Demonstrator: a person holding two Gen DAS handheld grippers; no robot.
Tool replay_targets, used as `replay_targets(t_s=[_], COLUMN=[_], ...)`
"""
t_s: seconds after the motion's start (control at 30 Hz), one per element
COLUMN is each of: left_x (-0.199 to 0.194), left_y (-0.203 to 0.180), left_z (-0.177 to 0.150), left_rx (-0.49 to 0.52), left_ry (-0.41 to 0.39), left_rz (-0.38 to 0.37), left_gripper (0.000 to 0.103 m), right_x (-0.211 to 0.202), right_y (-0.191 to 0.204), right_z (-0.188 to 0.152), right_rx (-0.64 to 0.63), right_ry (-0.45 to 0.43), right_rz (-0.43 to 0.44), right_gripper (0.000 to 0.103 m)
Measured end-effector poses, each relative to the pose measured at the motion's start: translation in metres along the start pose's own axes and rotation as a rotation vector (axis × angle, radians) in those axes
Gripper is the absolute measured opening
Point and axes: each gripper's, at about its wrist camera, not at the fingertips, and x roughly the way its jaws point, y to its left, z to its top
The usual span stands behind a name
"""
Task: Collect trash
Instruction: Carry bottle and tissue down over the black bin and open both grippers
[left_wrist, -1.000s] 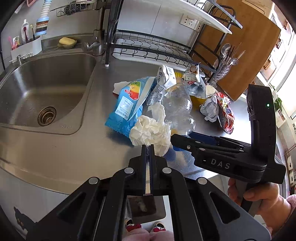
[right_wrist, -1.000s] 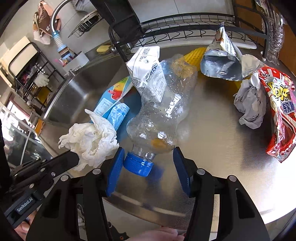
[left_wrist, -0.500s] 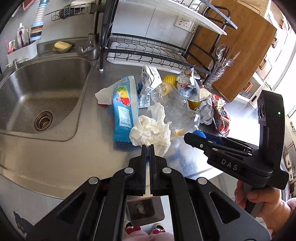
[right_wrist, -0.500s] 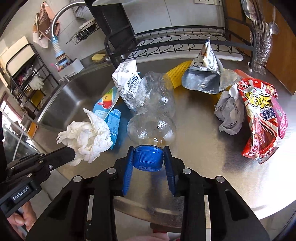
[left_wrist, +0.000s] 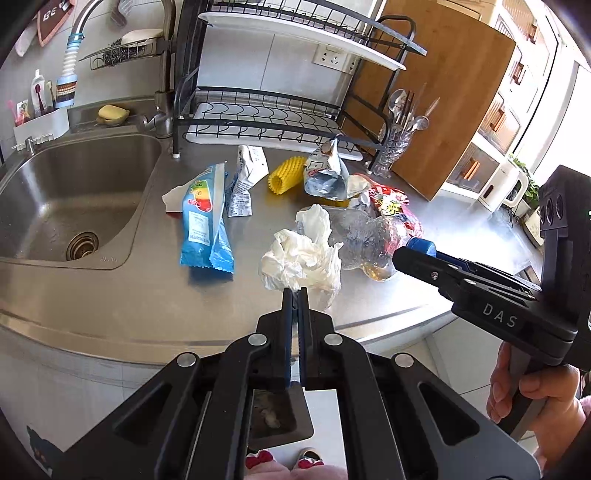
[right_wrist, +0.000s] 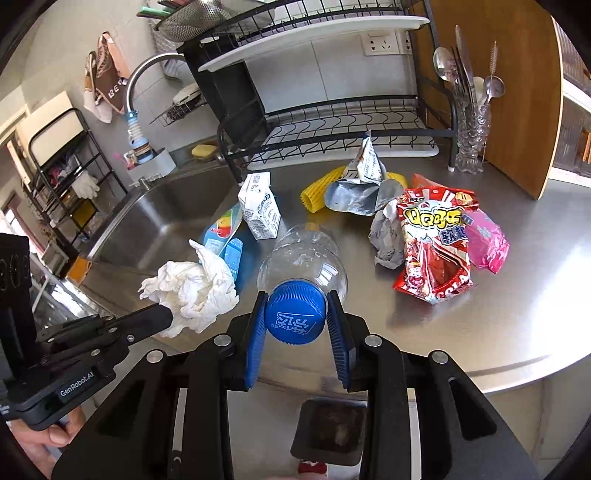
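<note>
My left gripper is shut on a crumpled white paper towel, held up off the steel counter; the same towel shows at lower left in the right wrist view. My right gripper is shut on the blue cap of a clear plastic bottle, lifted above the counter. From the left wrist view the bottle hangs just right of the towel. Trash left on the counter: a blue wrapper, a milk carton, a yellow foam net, a silver bag, a red snack bag.
A sink lies to the left with a tap over it. A black dish rack stands at the back, a glass holder of cutlery and a wooden board to its right. A grey crumpled paper lies beside the red bag.
The right gripper closed on the bottle's blue cap and lifted the bottle back off the counter. The left gripper drew back and up with the paper towel still in it.
</note>
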Motion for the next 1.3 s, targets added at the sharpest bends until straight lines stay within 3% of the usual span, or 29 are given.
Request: replay_targets(t_s=[0.6,0.93,1.3], left_x=[-0.042,-0.033,-0.014], left_y=[-0.067,-0.063,-0.047], left_z=[-0.035,-0.083,-0.116], left_rx=[0.035,-0.019,-0.079], left_ry=[-0.027,0.061,0.143], left_rz=[-0.007,0.005,0.016], left_gripper=[0.001,0.001,0.001], right_x=[-0.085,-0.086,-0.083], right_y=[-0.019,-0.019,-0.01], right_z=[-0.036,-0.079,-0.101], right_rx=[-0.019,-0.021,-0.021], right_ry=[-0.044,0.03,0.074], right_rz=[0.03,0.064,0.094], right_gripper=[0.033,0.033,0.033])
